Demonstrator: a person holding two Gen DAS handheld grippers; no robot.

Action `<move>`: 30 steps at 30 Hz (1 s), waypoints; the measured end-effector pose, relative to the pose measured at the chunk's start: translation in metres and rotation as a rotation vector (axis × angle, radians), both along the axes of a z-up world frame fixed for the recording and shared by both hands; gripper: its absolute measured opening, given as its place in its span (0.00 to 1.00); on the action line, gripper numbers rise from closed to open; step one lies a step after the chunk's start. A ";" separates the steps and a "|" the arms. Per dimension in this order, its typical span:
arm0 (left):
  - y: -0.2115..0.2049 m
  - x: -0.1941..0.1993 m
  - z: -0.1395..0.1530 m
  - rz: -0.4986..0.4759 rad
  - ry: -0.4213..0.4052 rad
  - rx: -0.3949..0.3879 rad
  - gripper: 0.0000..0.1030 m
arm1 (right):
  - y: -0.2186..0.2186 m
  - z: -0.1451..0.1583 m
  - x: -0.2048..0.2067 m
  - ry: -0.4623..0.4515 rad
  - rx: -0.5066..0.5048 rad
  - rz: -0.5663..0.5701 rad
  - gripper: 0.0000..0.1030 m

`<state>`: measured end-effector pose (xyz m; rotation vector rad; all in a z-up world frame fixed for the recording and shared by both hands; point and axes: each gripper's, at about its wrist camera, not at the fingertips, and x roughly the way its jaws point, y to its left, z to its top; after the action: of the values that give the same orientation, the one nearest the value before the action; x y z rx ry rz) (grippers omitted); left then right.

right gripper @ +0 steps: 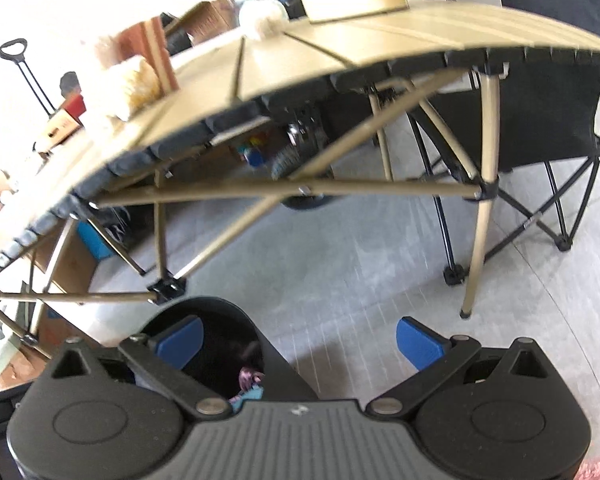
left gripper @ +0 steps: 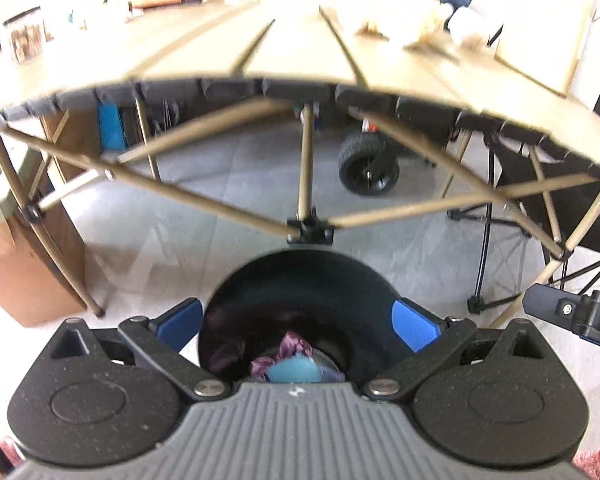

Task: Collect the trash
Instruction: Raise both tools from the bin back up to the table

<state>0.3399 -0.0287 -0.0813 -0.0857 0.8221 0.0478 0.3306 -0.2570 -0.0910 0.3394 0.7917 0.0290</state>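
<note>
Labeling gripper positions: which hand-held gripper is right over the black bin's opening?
The left hand-held gripper: its blue fingers straddle the round black trash bin. The right hand-held gripper sits offset, with mostly grey floor between its fingers.

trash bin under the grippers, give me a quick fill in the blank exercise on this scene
1. The black trash bin stands on the ____, in front of the folding table.
2. Both the left gripper and the right gripper have their jaws ____.
3. The crumpled tissues lie on the ____.
4. Inside the bin lies a purple wrapper beside something ____.

Missing words: floor; open; table; blue
</note>
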 end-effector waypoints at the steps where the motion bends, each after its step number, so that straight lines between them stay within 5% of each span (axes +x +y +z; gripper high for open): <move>1: 0.001 -0.003 0.004 -0.001 -0.018 -0.001 1.00 | 0.002 0.004 -0.001 -0.015 -0.001 0.004 1.00; 17: 0.006 -0.037 0.072 -0.034 -0.342 0.007 1.00 | 0.027 0.082 -0.031 -0.425 -0.068 0.039 1.00; 25: 0.009 -0.021 0.097 -0.023 -0.419 -0.023 1.00 | 0.031 0.114 -0.025 -0.653 -0.129 0.061 1.00; 30: 0.012 -0.003 0.109 -0.010 -0.451 -0.010 1.00 | 0.029 0.126 -0.005 -0.698 -0.173 0.033 1.00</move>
<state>0.3371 -0.0166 0.0280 -0.0973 0.3720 0.0135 0.3254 -0.2282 0.0350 0.1323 0.1060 0.1030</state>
